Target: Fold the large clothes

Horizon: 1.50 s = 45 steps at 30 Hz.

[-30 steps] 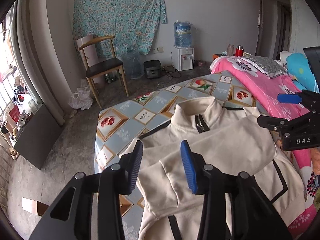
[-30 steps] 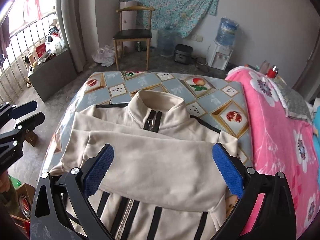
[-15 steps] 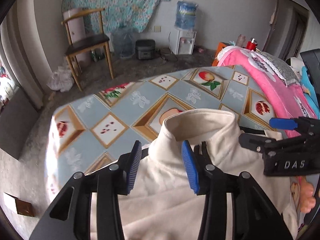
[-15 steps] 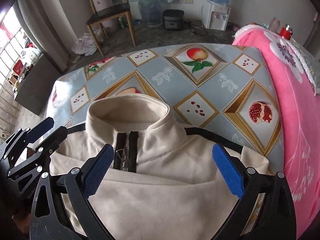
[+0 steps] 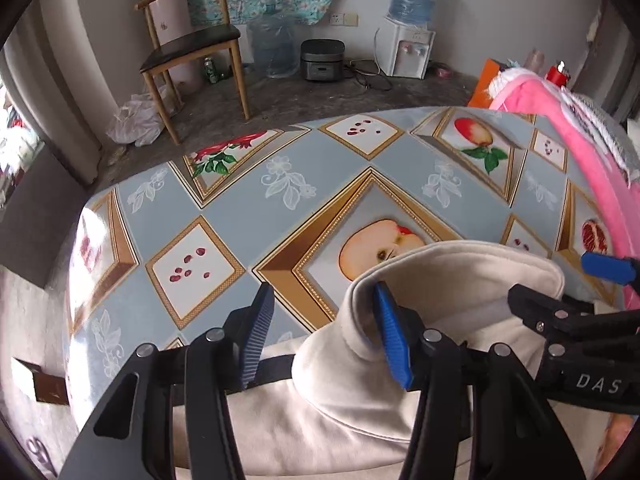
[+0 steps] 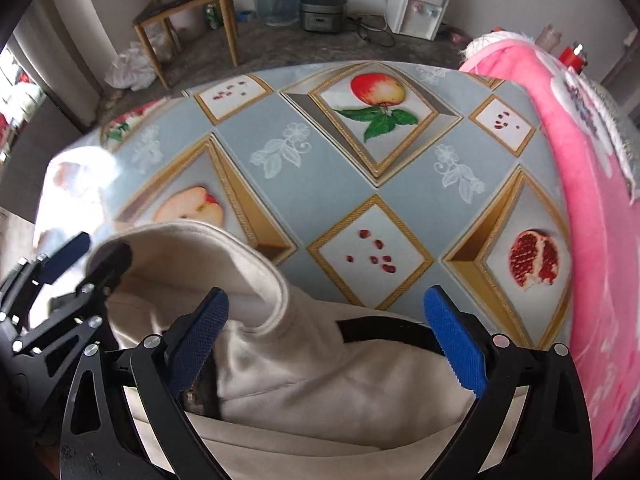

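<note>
A cream zip jacket (image 5: 352,420) with black trim lies on the fruit-patterned table (image 5: 304,184), its stand-up collar (image 5: 460,272) at the far end. My left gripper (image 5: 324,340) is open, astride the collar's left side, with its right finger inside the collar. My right gripper (image 6: 328,340) is open wide, astride the collar's right side (image 6: 240,256) and shoulder of the jacket (image 6: 340,392). Each gripper shows in the other's view, the right one at the right edge (image 5: 568,316) and the left one at the left edge (image 6: 76,268).
A pink flowered blanket (image 6: 580,128) lies along the table's right side. Beyond the table's far edge are a wooden chair (image 5: 192,44), water bottles (image 5: 276,48), a rice cooker (image 5: 322,58) and a water dispenser (image 5: 408,48) on the floor.
Both grippers have moved forward over the jacket, from its folded sleeves up to the collar, and lower to the table. Both stay open.
</note>
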### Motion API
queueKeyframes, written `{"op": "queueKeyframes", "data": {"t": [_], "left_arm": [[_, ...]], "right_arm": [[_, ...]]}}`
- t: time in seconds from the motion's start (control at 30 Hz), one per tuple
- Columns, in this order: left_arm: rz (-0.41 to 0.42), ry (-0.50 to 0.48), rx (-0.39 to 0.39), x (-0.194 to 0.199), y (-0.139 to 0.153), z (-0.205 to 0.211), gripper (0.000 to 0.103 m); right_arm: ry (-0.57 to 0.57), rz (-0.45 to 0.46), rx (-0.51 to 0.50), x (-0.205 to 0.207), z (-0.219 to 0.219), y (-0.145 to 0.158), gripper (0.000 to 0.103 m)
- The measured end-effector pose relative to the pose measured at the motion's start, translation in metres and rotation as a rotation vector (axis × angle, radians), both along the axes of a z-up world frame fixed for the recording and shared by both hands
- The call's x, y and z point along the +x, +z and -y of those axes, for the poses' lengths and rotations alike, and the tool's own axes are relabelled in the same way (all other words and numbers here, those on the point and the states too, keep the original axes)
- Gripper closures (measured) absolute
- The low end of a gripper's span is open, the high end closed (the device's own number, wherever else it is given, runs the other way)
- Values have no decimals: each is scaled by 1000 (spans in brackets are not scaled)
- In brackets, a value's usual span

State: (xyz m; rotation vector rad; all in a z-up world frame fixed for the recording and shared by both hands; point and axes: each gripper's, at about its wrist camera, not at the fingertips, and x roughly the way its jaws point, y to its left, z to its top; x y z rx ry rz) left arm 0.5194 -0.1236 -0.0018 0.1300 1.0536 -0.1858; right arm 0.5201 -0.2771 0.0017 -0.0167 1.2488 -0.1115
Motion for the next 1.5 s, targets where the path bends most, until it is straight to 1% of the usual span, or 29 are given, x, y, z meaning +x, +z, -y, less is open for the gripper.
{"op": "queueKeyframes", "data": {"t": [0.1,0.13,0.3,0.37,0.43,0.53,0.6,0.7,0.8,0.87,0.9,0.97,1.0,1.03,1.07,1.1,1.13,1.17,1.2,1.23,1.33,1.5], "left_arm": [[-5,-53,39,-4,1,0,55],[-5,-72,48,-7,3,-1,56],[-37,-148,75,-23,10,-6,58],[-61,-179,63,-33,12,-9,58],[-92,-200,49,-41,10,-13,58],[-144,-214,18,-47,1,-18,57],[-153,-215,15,-50,-5,-18,54],[-140,-195,8,-47,-11,-18,50],[-140,-174,7,-43,-17,-19,50],[-146,-177,-1,-44,-19,-22,50],[-145,-183,-3,-46,-19,-24,50],[-142,-201,-5,-49,-19,-28,50],[-142,-209,-6,-49,-18,-30,49],[-144,-213,-8,-49,-18,-31,49],[-144,-219,-13,-49,-17,-32,49],[-143,-225,-16,-49,-16,-32,49],[-142,-229,-18,-49,-16,-33,49],[-141,-233,-23,-49,-15,-33,49],[-140,-237,-28,-50,-15,-33,49],[-139,-242,-33,-51,-15,-33,49],[-132,-259,-42,-53,-16,-33,49],[-106,-305,-40,-56,-14,-29,49]], "right_arm": [[5,-33,-21,-4,4,-2,12],[6,-42,-21,-7,6,-2,15],[49,-77,9,-25,11,4,22],[79,-99,36,-38,13,5,23],[110,-115,33,-51,12,5,23],[146,-138,18,-68,10,-1,23],[145,-152,22,-74,9,-6,23],[130,-128,36,-72,11,-7,23],[89,-79,53,-66,16,-2,25],[65,-7,74,-70,18,13,29],[66,47,93,-75,17,25,29],[103,155,166,-87,14,50,37],[121,192,207,-91,12,60,41],[135,211,244,-94,11,66,51],[156,204,292,-94,8,69,62],[175,181,343,-93,3,70,67],[179,157,370,-91,0,68,74],[179,122,377,-87,-5,62,81],[180,95,368,-81,-13,57,86],[181,73,353,-77,-19,50,89],[146,47,300,-72,-37,42,91],[53,45,256,-54,-39,30,89]]}}
